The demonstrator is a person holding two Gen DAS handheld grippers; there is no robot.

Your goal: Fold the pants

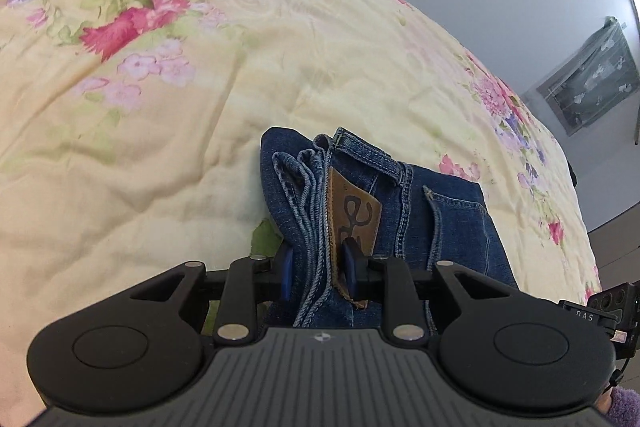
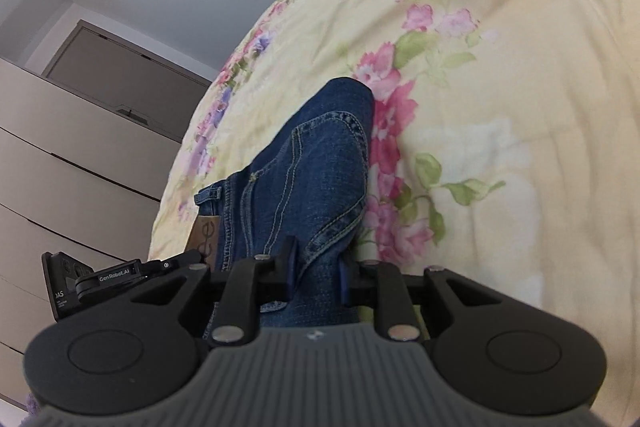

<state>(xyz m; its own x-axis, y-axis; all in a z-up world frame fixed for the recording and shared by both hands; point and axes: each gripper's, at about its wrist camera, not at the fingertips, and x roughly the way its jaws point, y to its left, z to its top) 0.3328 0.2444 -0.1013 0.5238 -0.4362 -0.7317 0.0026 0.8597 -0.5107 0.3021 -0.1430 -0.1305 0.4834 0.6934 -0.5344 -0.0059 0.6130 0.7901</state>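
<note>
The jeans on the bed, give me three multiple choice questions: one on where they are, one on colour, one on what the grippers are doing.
1. Where do the jeans lie?
A. on a flowered bedspread
B. in a drawer
C. on the floor

2. What colour is the patch at the waistband?
A. white
B. brown
C. red

3. What are the two grippers doing?
A. both hang open, clear of the cloth
B. only one touches the cloth
C. each is closed on the denim

Answers: 1 A, the yellow flowered bedspread is under them. 2 B, the leather patch is brown. 3 C, denim fills both the left gripper and the right gripper.
</note>
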